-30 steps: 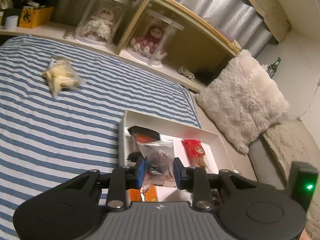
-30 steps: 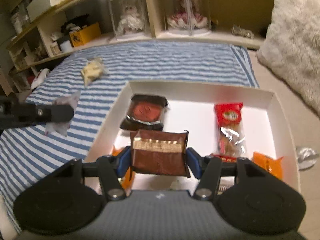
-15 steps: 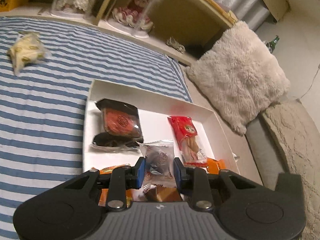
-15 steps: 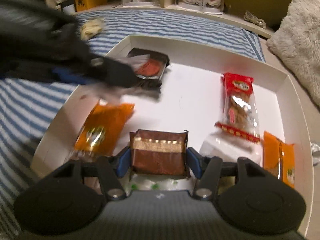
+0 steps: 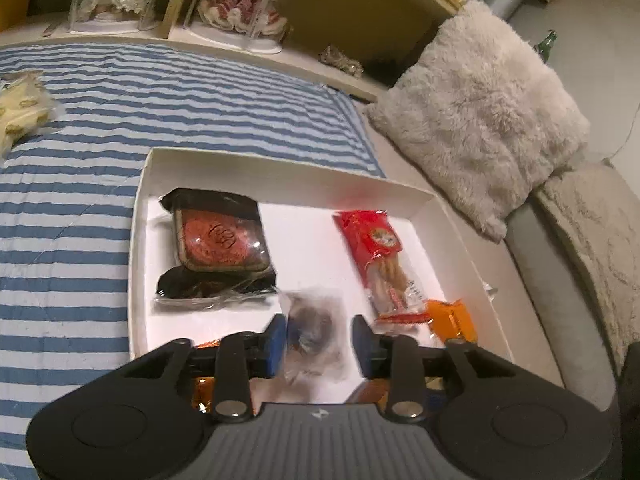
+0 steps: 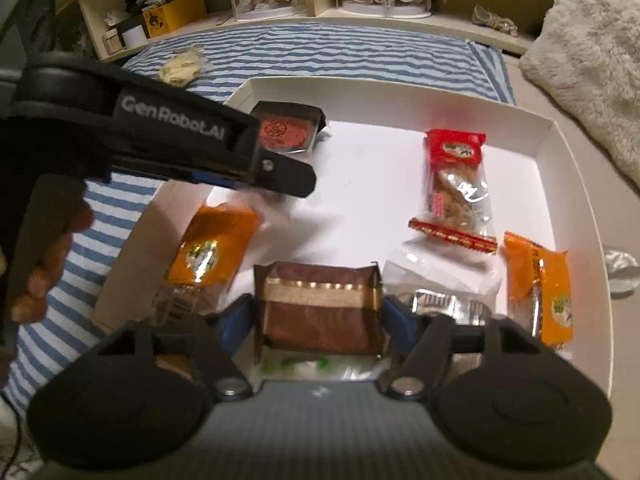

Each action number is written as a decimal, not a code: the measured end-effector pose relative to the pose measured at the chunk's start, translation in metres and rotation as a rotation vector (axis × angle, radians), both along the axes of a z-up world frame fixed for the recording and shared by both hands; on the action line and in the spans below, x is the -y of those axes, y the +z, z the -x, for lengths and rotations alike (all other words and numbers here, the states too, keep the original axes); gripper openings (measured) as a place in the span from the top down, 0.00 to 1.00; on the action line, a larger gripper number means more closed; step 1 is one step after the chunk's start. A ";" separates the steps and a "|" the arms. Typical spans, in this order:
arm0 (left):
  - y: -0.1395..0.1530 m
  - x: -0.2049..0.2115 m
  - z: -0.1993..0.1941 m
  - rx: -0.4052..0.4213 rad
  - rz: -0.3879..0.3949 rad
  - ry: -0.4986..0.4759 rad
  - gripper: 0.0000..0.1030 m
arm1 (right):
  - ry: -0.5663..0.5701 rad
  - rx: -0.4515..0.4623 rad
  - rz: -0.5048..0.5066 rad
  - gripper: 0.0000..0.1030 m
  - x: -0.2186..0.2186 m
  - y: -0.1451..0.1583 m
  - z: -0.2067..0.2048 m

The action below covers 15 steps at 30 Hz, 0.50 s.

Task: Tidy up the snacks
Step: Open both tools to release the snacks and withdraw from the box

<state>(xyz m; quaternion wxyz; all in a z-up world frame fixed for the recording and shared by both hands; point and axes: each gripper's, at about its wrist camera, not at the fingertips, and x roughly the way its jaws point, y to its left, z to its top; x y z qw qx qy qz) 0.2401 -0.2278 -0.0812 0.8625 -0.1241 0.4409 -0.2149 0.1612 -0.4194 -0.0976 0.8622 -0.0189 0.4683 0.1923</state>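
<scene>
- Crowded white box (image 5: 280,168) on striped blanket (image 5: 80,208): black-red pack (image 5: 220,236), red pack (image 5: 376,252), orange packets (image 6: 212,248)
- Left gripper (image 5: 319,344) parted, blurred clear snack (image 5: 314,336) loose between pads, above box
- Right gripper (image 6: 318,316) clamping brown packet (image 6: 320,308) over box's near edge

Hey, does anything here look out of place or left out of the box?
Yes. One pale snack bag lies alone on the striped blanket, outside the white box holding the other snacks. A crumpled clear wrapper also sits outside the box's right wall.

A blue-and-white striped bedspread (image 5: 200,92) covers the bed. A fluffy cream cushion (image 5: 480,116) lies at 2 o'clock; two dolls in clear cases (image 5: 236,4) stand at 12 on the shelf.
</scene>
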 end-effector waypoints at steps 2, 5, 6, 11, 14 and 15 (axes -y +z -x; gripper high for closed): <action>0.000 -0.002 0.001 0.003 -0.015 0.002 0.47 | -0.005 0.002 -0.012 0.20 0.004 0.003 -0.002; 0.001 -0.006 0.004 -0.001 -0.031 0.000 0.46 | -0.008 0.013 -0.017 0.19 0.006 0.009 -0.001; 0.002 -0.007 0.005 -0.001 -0.035 0.000 0.46 | -0.010 0.013 -0.020 0.18 0.008 0.011 -0.001; 0.007 -0.011 0.011 0.005 -0.051 -0.010 0.42 | -0.015 0.024 -0.027 0.15 0.012 0.020 0.002; 0.010 -0.012 0.015 0.011 -0.064 -0.016 0.41 | -0.020 0.024 -0.037 0.14 0.015 0.026 0.005; 0.011 -0.012 0.017 0.013 -0.068 -0.018 0.41 | -0.022 0.022 -0.040 0.13 0.016 0.026 0.005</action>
